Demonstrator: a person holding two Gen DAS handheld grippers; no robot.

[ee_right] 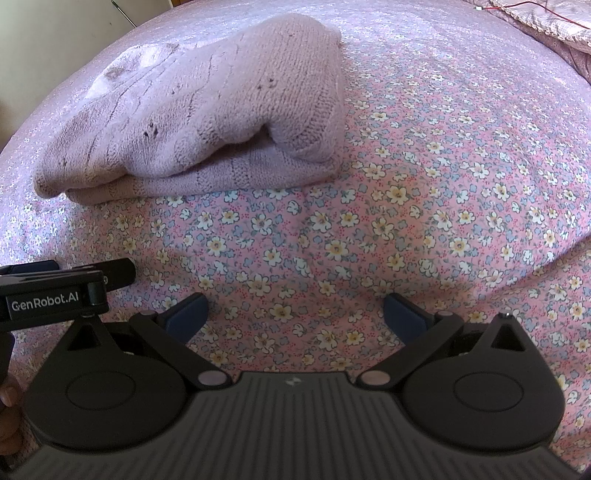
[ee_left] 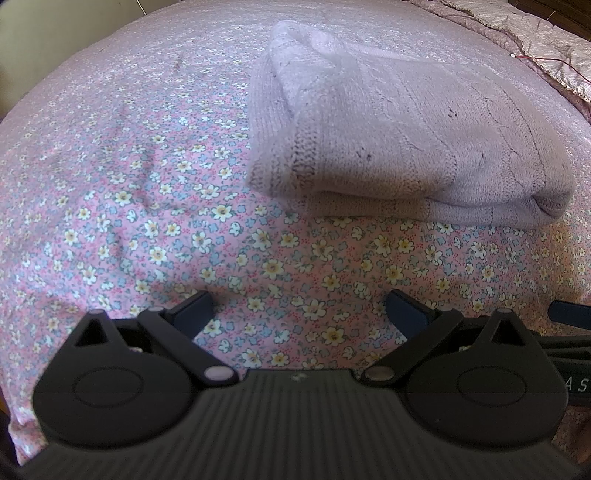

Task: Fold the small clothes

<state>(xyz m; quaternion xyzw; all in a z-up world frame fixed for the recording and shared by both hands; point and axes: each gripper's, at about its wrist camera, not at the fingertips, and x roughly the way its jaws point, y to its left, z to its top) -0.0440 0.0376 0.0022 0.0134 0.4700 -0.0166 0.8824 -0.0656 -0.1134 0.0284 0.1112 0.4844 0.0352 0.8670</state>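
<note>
A lilac knitted garment (ee_left: 399,136) lies folded in a thick bundle on the floral bed sheet (ee_left: 147,221). In the right wrist view the garment (ee_right: 207,110) lies at the upper left. My left gripper (ee_left: 299,310) is open and empty, low over the sheet, short of the bundle's near edge. My right gripper (ee_right: 295,314) is open and empty, over bare sheet to the right of the bundle. The left gripper's body (ee_right: 62,288) shows at the left edge of the right wrist view.
A quilted pink blanket (ee_left: 535,40) with a red wire (ee_left: 554,61) on it lies at the far right of the bed. A pale wall (ee_right: 55,33) stands beyond the bed's far left edge.
</note>
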